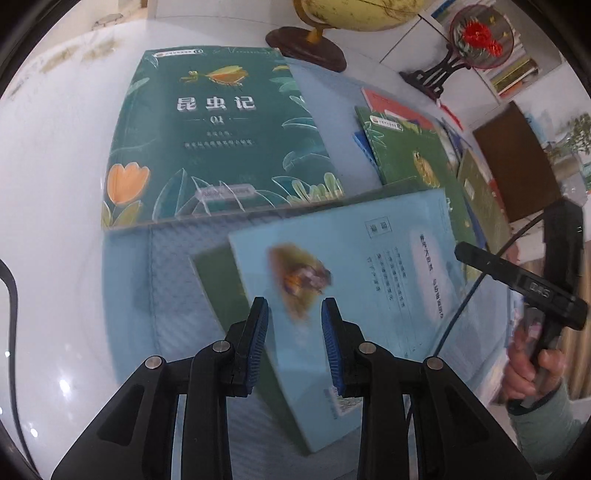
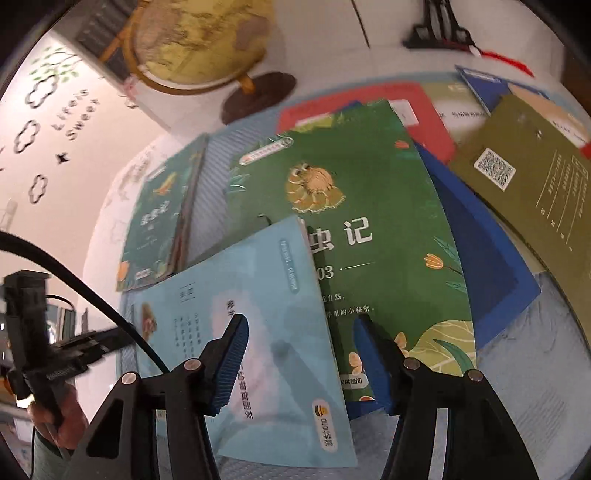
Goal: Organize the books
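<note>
Pale blue book (image 1: 369, 266) directly beneath the left tongs (image 1: 295, 343), lying askew and blurred, cover up, with a dark green edge showing from under its left side. Left tongs parted only narrowly, blue ribbed pads (image 1: 258, 343) clear of the cover; gripping nothing. Beyond these tongs, a dark teal insect book marked 01 (image 1: 221, 140), flat, partly on the blue mat (image 1: 166, 277) and partly on the white table (image 1: 55, 221). Further beyond and to the right, a green insect book (image 1: 410, 151) on top of a loose heap. Past the teal book, the wooden foot of a globe (image 1: 362, 11), and right of that a round fan ornament (image 1: 480, 37) on a dark stand. Far right of the left tongs, a hand (image 1: 532, 369) around the other black handle.

Same pale blue book (image 2: 258, 295) under the right tongs (image 2: 299, 365), its right edge running between the two fingers. Right tongs standing well apart, pads off the cover; holding nothing. Just beyond, partly covered by the pale blue book, the green insect book marked 03 (image 2: 351, 221), resting on a blue book (image 2: 491, 258) and a red book (image 2: 424, 110). Right of the right tongs and further off, an olive book (image 2: 528, 192) with a QR code. Left and beyond, the teal book (image 2: 155, 221); behind it the globe (image 2: 199, 44). Low at the far left, a hand (image 2: 55, 410) on the other handle.
</note>
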Demonstrator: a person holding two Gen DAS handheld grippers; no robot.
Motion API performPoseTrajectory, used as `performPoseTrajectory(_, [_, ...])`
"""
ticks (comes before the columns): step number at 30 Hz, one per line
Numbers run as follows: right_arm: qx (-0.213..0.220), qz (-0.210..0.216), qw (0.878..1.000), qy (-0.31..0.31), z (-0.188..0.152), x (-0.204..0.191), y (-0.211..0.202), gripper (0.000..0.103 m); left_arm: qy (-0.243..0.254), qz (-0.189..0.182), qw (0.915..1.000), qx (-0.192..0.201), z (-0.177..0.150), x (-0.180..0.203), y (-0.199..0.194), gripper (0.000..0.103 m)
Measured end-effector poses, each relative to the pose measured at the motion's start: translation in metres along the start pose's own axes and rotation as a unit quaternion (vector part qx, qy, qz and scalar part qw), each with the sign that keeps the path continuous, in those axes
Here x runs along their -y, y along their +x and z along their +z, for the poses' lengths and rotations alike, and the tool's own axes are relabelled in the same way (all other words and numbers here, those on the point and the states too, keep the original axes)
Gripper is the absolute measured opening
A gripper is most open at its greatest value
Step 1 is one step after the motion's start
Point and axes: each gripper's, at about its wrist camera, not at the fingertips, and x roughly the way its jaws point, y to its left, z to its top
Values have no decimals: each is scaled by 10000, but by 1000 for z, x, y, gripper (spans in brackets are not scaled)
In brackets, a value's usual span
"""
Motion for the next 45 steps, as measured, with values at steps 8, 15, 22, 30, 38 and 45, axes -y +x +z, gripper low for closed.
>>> performPoseTrajectory(8, [-421,754,9957,-342,-27,1,-7,59,138,-106,9998,-100,-27,61,11,29])
performPoseTrajectory(15, [-642,871,9933,-415,-55,26,-27,59,-572,1001,9905,756,-42,48,-29,29])
performPoseTrajectory(22, [-742,848,9913,-674,-50,18,-15,59,-1340,463,9873,710,-36,-19,-21,29])
performPoseTrajectory(30, [-1020,1089,9876,-487,-64,30,-8,62,-1105,353,9916,568,-43,21,-3,31])
performPoseTrajectory(38, [-922,636,9926,-474,-73,84,-39,60,-197,253,9992,245,-59,91,14,31])
performPoseTrajectory(45, [-732,855,9933,-247,-73,102,-43,67,-98,798,9962,345,-57,120,25,33])
